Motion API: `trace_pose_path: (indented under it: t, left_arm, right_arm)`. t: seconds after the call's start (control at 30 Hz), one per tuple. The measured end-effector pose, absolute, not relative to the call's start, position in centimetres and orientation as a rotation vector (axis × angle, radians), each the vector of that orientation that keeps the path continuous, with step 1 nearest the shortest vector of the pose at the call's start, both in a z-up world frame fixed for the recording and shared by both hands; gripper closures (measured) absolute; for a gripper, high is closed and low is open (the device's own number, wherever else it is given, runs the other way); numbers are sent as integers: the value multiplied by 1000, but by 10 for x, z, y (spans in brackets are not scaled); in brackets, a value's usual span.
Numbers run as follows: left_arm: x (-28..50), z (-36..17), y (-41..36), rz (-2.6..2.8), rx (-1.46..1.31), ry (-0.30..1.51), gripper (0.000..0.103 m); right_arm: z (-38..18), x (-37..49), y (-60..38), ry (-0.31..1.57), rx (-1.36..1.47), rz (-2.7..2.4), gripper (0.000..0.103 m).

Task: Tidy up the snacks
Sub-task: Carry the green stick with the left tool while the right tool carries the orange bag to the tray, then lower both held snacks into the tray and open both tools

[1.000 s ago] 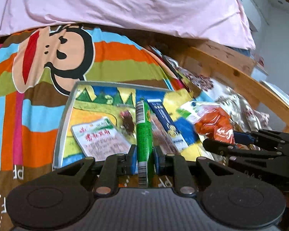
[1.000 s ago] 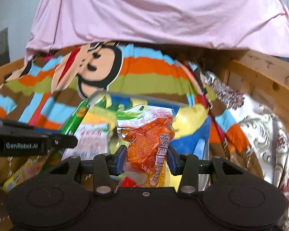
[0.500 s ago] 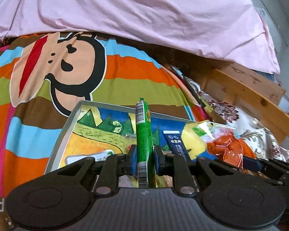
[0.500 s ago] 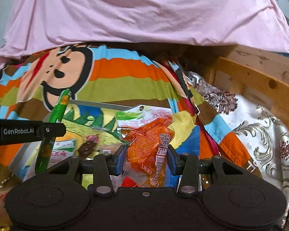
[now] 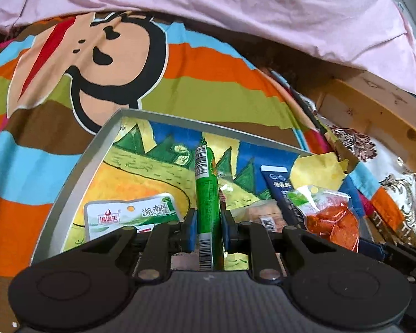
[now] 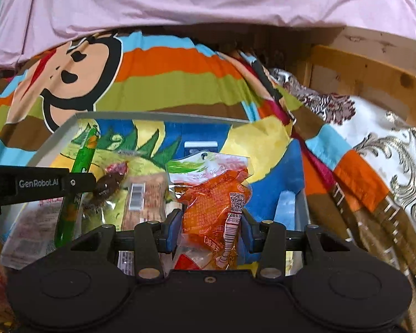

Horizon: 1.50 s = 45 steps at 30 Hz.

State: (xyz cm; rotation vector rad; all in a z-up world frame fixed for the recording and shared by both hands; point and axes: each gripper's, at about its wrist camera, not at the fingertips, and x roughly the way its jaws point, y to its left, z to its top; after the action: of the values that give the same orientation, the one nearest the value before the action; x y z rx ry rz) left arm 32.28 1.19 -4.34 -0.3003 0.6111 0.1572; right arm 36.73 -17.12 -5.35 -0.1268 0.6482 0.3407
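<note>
Left gripper [image 5: 207, 229] pinches slim green tube [image 5: 206, 194]; right gripper [image 6: 210, 229] grips crinkly, probably plastic, pouch [image 6: 213, 199]

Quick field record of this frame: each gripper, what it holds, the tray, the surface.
left gripper: shut on green sausage stick
right gripper: shut on orange snack pouch
tray: grey rim, cartoon landscape print inside
in tray: white-green packet, dark blue packet, dark wrapped candy
surface: striped monkey blanket
</note>
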Motion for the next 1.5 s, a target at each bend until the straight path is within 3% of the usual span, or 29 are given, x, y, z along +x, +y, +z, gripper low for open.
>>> trace_pose_path:
  t: [0.23,0.5,0.67,0.8,0.87,0.97,1.17,1.5]
  left_arm:
    - [327,-57,6,159,-270,625,83]
    - [328,-62,2,132,-245,634,82]
    - [326,-58,3,116,-262,633,55]
    - [320,-52,4,109,-258,623,39]
    - [315,-47,5,119,-251,605,24]
    - [305,-35,9,139,-247,557,15]
    - [284,-8,19,170,-234,502,2]
    - [232,29,33,202,-222,538,1]
  right_arm:
    - [-64,368,-174,672,-112,338,55]
    - [-65,370,-180,685,-85,330,40]
    - [-60,365,-182,671,-83,318,25]
    - [-47,357,-188,630,-64,306,11]
    - [-39,352,-192,608,-49,302,3]
    - [-28,346,-195,583,-42,293,1]
    - [-2,327,-198,548,-46,272,1]
    - [42,276,-194,475,-79,281,1]
